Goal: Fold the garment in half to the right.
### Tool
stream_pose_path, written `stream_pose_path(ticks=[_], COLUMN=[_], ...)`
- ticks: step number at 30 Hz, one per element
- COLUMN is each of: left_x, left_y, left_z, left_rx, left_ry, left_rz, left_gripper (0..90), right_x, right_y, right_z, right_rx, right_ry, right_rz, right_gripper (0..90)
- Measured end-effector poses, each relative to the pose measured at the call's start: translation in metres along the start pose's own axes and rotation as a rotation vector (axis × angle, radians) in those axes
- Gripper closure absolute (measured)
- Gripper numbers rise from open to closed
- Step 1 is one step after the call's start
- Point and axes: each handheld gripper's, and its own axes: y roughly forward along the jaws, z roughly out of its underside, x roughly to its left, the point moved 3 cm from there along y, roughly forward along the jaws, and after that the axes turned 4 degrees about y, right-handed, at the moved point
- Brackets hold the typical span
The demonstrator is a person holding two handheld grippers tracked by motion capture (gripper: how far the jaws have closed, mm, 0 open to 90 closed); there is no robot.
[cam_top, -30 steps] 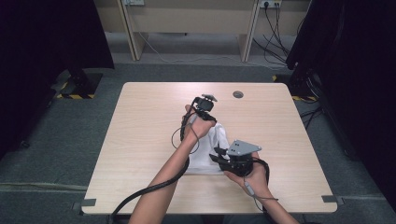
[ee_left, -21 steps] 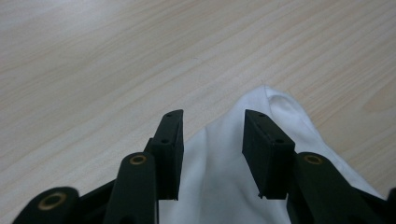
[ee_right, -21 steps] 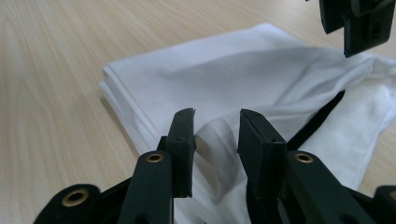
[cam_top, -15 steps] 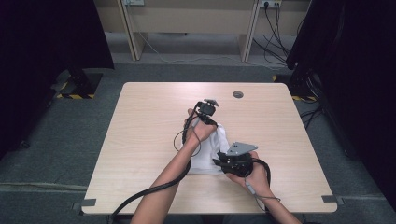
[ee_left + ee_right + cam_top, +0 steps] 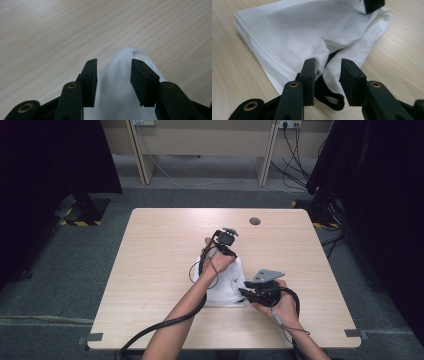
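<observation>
The folded white cloth (image 5: 227,285) lies mid-worktop (image 5: 160,245) between my claws, my left claw (image 5: 113,82) straddling its far corner and my right claw (image 5: 327,80) its near fold with the black strap (image 5: 329,100), both released, probably to pinch and fold again.

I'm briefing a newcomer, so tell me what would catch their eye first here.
A folded white cloth lies right of the middle of the light wooden table, the one bright thing against the dark room. The left gripper stands over its far end, the right gripper at its near right edge, where a black strap shows.
</observation>
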Motion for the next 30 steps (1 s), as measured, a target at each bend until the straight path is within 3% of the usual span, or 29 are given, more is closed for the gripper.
stream_pose_path(ticks=[6,11,13,17,22,30], left_x=[-0.003,-0.006,-0.007,-0.006,-0.001,0.019], left_y=[0.001,0.001,0.001,-0.003,-0.009,-0.025], left_z=[-0.001,-0.001,-0.002,-0.002,0.002,0.025], left_rx=[-0.001,-0.007,-0.010,-0.017,-0.029,-0.042], left_ry=[0.004,0.012,0.015,0.023,0.012,-0.012], left_rz=[0.001,0.010,0.015,0.015,0.007,-0.014], left_gripper=[56.6,56.4,56.1,55.6,55.5,54.6], right_x=[0.008,0.023,0.022,0.017,0.015,0.014], right_y=[-0.011,0.006,0.014,0.013,0.010,0.009], right_z=[-0.015,-0.011,-0.005,0.004,0.008,0.011], right_rx=[-0.098,-0.029,0.020,0.036,0.054,0.066], right_ry=[-0.005,-0.060,-0.052,-0.014,-0.010,0.009], right_rz=[-0.026,-0.056,-0.058,-0.062,-0.067,-0.076], right_gripper=[63.4,64.1,64.4,64.9,63.8,61.0])
